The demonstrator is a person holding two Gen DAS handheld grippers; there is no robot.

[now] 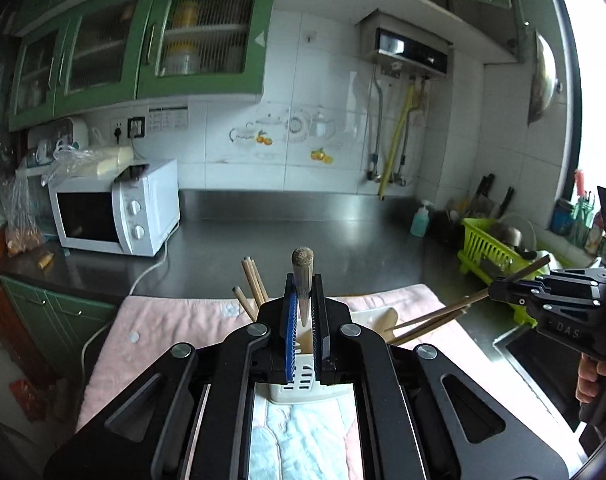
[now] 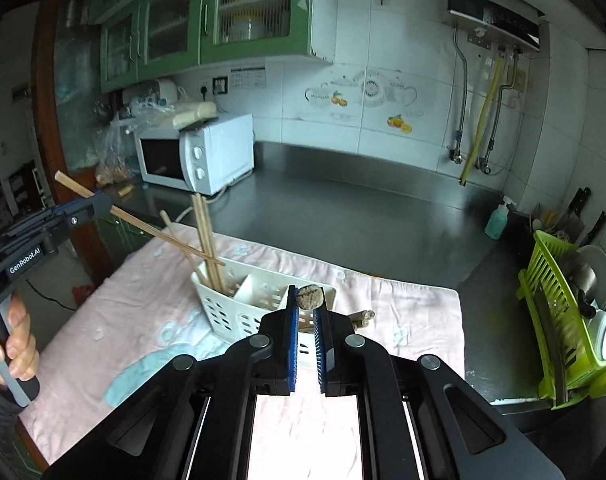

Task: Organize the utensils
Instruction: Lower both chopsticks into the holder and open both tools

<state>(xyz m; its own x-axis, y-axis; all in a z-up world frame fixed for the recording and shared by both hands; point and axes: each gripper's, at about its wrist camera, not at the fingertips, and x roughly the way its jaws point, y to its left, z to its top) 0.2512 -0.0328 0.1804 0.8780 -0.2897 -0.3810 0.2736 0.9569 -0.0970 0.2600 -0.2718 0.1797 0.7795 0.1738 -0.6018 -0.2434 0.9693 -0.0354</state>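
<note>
Finds the left gripper [image 1: 303, 286] clamped on a single chopstick [image 1: 302, 268], butt end up toward the lens and tip angled down to the white caddy [image 2: 231, 312], at the rim of the compartment already used for sticks. Finds the right gripper [image 2: 307, 306] likewise closed, gripping what looks like a pair of chopsticks [image 1: 435, 316], butt end showing between the pads in its own view and tips pointing at the caddy from the opposite side; cannot tell whether those tips are inside yet. Records several chopsticks [image 2: 207, 240] standing upright in the caddy's left-hand compartment, so counts that part as done. Sees nothing clearly stored in the middle and right compartments, much of them being hidden behind the jaws. Notes a few short wooden ends [image 2: 361, 318] lying on the pink cloth [image 2: 403, 308] just beyond the caddy's right corner, too small to identify, probably further utensils awaiting sorting. Judges the task well under way but not finished: both held loads not yet released, loose pieces on the cloth left to collect. Beyond the cloth, logs a bare steel counter [image 2: 363, 208], a white microwave [image 2: 199, 156] at the far left and a green dish rack [image 2: 551, 320] at the right, none touched
</note>
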